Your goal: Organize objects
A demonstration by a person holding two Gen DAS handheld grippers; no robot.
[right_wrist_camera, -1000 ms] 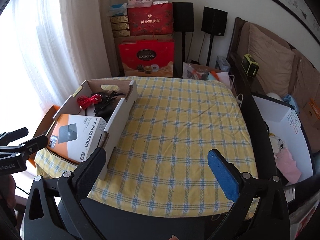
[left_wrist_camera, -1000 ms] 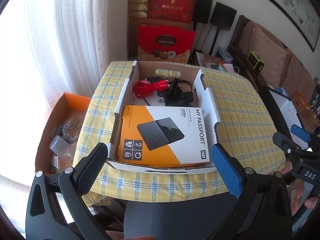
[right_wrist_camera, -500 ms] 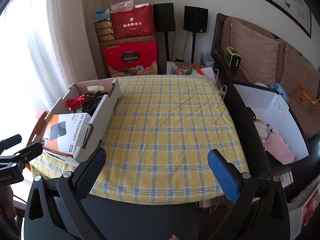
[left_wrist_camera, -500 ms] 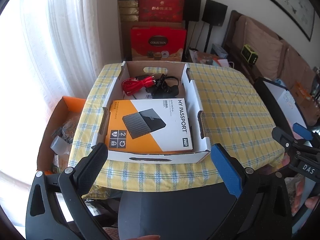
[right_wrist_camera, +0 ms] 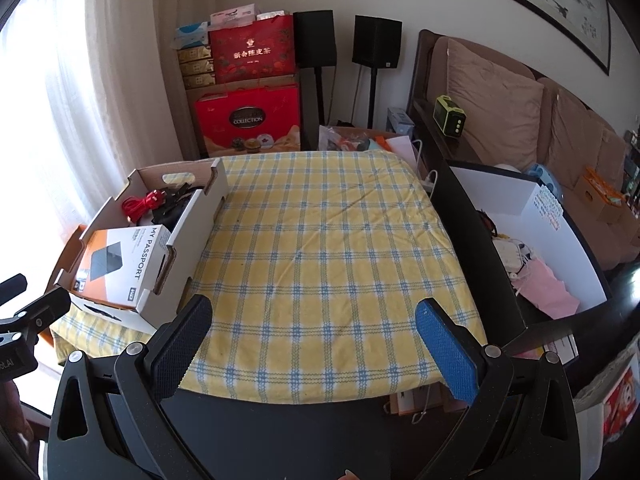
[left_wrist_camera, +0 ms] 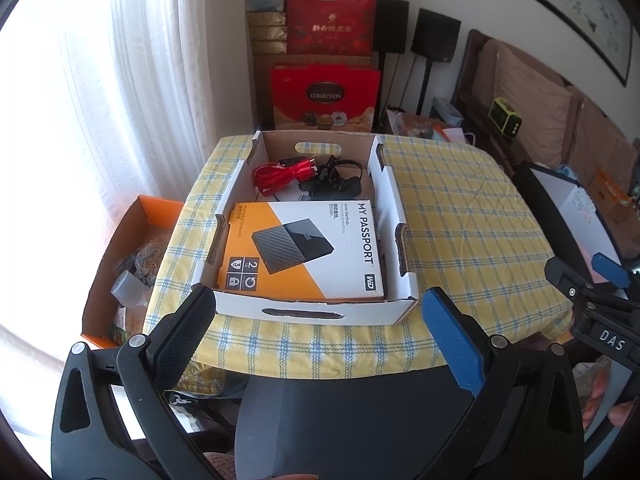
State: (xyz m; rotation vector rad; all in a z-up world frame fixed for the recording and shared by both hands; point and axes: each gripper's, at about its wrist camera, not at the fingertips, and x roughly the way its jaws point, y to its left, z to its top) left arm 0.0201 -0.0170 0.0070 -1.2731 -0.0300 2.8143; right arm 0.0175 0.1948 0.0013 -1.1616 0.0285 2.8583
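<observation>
A white cardboard tray [left_wrist_camera: 394, 224] [right_wrist_camera: 188, 226] sits on the left part of a table with a yellow checked cloth [left_wrist_camera: 472, 216] [right_wrist_camera: 320, 256]. Inside it lie an orange and white hard-drive box [left_wrist_camera: 304, 252] [right_wrist_camera: 116, 264], a coiled red cable [left_wrist_camera: 280, 174] [right_wrist_camera: 140, 202] and black cables [left_wrist_camera: 334, 180] behind it. My left gripper [left_wrist_camera: 316, 316] hangs open just before the tray's near wall, holding nothing. My right gripper [right_wrist_camera: 314, 324] is open over the cloth's near edge, to the right of the tray. Each gripper shows at the edge of the other's view.
An orange box [left_wrist_camera: 120, 256] of odds and ends stands on the floor left of the table. Red gift boxes [left_wrist_camera: 324, 98] and speakers on stands [right_wrist_camera: 376, 42] are behind. A white bin [right_wrist_camera: 552, 240] with clothes and a sofa [right_wrist_camera: 500, 112] are to the right.
Both grippers have drawn back and up from the table, so the tray and cloth look smaller and farther. Both stay open; nothing in the tray moved.
</observation>
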